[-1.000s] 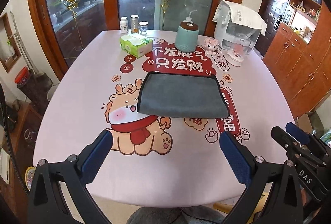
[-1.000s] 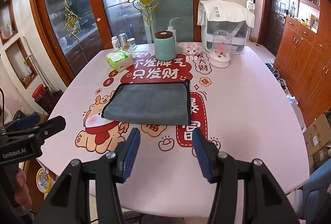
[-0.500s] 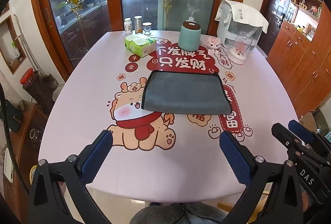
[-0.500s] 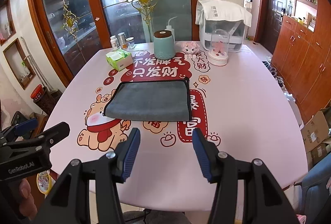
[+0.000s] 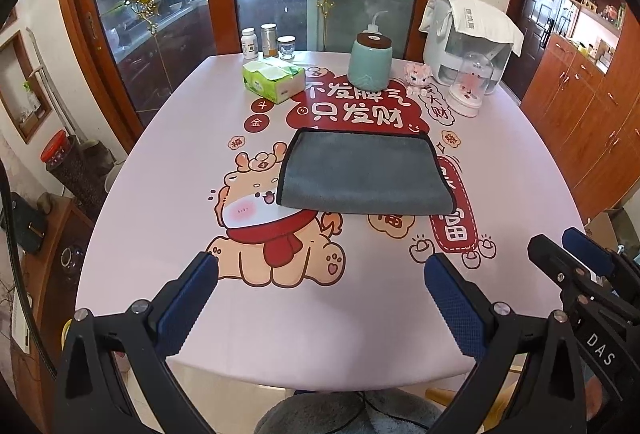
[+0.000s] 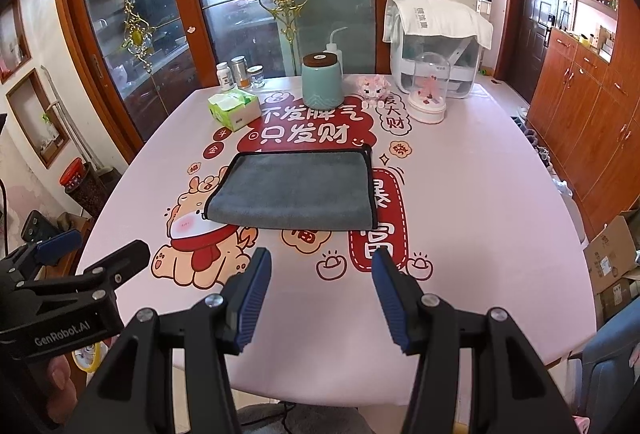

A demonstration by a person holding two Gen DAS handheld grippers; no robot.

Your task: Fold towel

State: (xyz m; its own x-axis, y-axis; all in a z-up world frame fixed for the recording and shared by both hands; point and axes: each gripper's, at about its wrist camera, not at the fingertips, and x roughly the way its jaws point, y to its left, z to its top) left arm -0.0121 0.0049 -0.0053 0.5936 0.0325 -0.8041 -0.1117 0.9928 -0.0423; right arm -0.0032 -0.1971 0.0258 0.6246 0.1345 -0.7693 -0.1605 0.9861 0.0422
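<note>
A grey towel (image 5: 364, 173) with black edging lies folded flat in the middle of the pink table (image 5: 168, 169); it also shows in the right wrist view (image 6: 294, 189). My left gripper (image 5: 320, 276) is open and empty, held above the table's near edge, well short of the towel. My right gripper (image 6: 322, 270) is open and empty, also near the front edge, apart from the towel. The left gripper shows at the lower left of the right wrist view (image 6: 96, 258).
At the table's far side stand a green tissue box (image 5: 274, 79), three small jars (image 5: 269, 41), a teal canister (image 5: 370, 59), a pink toy (image 5: 417, 73), a glass dome (image 5: 470, 85) and a cloth-covered appliance (image 5: 468, 37). Wooden cabinets (image 5: 592, 113) stand on the right.
Both grippers have drawn back and up from the table, so the towel looks farther away. The towel has not moved. Both grippers stay open.
</note>
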